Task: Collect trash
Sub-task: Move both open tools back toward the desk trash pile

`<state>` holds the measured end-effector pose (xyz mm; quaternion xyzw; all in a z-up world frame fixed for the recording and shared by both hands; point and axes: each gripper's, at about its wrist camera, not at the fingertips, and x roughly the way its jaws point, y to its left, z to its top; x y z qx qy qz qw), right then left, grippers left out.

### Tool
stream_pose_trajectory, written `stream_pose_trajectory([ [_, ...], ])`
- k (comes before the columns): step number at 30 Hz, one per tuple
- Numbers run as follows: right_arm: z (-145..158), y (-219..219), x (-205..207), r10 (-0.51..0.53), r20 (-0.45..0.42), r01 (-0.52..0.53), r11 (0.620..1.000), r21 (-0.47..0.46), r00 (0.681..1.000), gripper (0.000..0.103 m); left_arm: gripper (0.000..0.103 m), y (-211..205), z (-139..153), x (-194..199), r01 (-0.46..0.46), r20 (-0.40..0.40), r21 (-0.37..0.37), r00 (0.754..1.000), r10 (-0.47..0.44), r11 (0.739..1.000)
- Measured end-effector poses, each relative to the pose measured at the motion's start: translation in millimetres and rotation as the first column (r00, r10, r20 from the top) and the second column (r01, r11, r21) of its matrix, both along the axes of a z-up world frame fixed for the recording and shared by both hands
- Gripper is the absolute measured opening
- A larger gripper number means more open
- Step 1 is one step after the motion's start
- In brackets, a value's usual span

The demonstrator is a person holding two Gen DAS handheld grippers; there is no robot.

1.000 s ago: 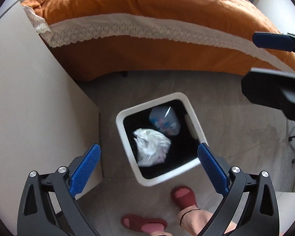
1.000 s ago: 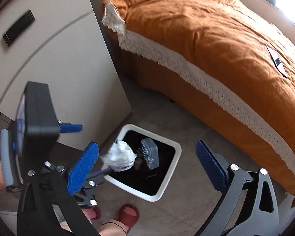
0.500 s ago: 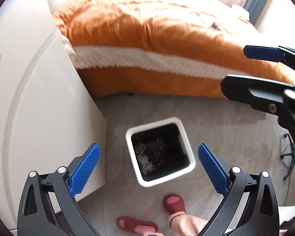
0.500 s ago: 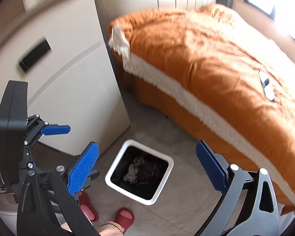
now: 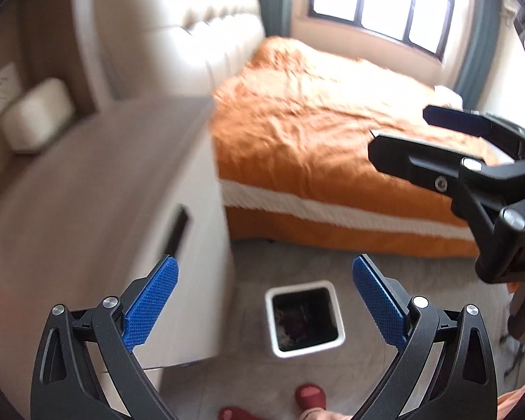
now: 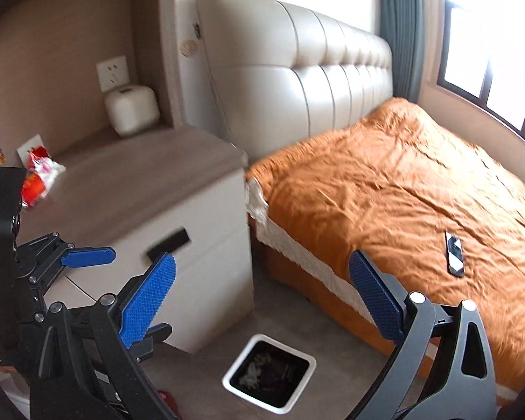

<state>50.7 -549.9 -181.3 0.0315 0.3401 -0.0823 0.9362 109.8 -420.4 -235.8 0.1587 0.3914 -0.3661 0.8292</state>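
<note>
Layout, right wrist view unless noted. Trash bin (image 6: 299,358) on floor at 6 o'clock, w/ crumpled trash (image 6: 253,371) inside. Nightstand (image 6: 129,189) at 9 o'clock of bin; bed (image 6: 402,189) at 2 o'clock, just beside nightstand. Headboard (image 6: 290,70) behind both, at 12. On nightstand: snack wrappers (image 6: 38,175) at far left, small box-shaped device (image 6: 131,108) at rear under wall socket (image 6: 112,71). Phone (image 6: 455,253) on bed, at 3. Window (image 6: 490,59) beyond bed. Left wrist view: slippered feet (image 5: 309,397) near bin, at 6.
</note>
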Motion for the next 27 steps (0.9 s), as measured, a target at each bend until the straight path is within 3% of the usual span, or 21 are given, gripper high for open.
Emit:
stream_pose_trajectory([
  [7,46.4,54.7,16.3,0.115,0.085,-0.116,0.993,0.002,0.99,0.099,0.098,66.5,49.8,14.5,-0.13,0.054,-0.05,0.99,0.133,0.99],
  [15,80.5,122.0,38.4,0.265,0.151,-0.266,0.964,-0.014,0.952,0.099,0.098,135.3,79.1,24.5,-0.278,0.109,-0.066,0.953,0.284,0.958],
  [22,94.6,176.0,57.2,0.373,0.166,-0.374,0.927,-0.022,0.913,0.099,0.098,199.0,89.7,28.5,-0.405,0.149,-0.078,0.899,0.412,0.911],
  [27,92.6,213.5,73.5,0.448,0.157,-0.453,0.892,-0.007,0.88,0.099,0.098,249.4,90.6,31.5,-0.502,0.165,-0.068,0.847,0.506,0.862],
])
